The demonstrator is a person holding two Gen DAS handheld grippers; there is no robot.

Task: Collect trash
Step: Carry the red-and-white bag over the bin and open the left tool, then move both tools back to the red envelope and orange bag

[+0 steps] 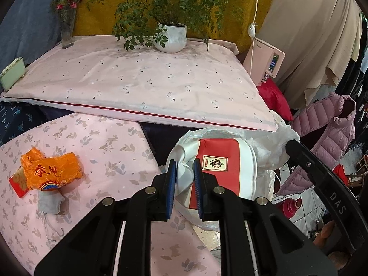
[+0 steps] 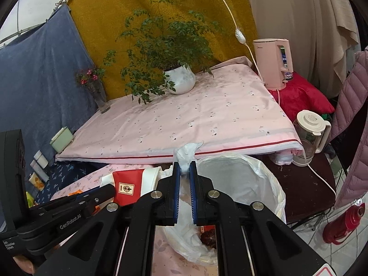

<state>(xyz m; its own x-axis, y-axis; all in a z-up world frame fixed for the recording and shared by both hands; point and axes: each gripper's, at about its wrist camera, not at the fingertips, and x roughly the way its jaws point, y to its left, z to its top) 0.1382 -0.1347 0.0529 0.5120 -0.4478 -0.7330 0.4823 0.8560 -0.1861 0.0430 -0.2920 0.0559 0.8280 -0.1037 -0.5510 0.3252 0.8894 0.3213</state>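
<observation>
On the near table with the leaf-print pink cloth (image 1: 96,142), close to its left edge, lies an orange wrapper (image 1: 51,171), crumpled, resting on a red packet (image 1: 18,181) with a small grey pouch (image 1: 50,203) just below it. To the right, over that table's right edge, the left gripper (image 1: 185,170) has its fingers nearly closed on a fold of the white fabric edge of a red and white bag (image 1: 220,161); the cloth looks soft and slack, so it will likely sag and swing from that pinch. Further right, the right gripper (image 2: 184,172) is almost fully closed on a twisted tuft of the thin white bin liner (image 2: 241,177), at its rim nearest the big pink-covered table (image 2: 207,119). The liner hangs open beside the near table, and something dark red sits at its bottom. It looks light, slippery and easy to tear, so the gathered rim seems the safest hold. The wrapper appears featherlight and crinkly, and a pinch on a raised fold should lift it; the flat packet beneath may call for a grip at its edge. A plant in a white pot (image 2: 180,78) stands at the far edge of the big table.
</observation>
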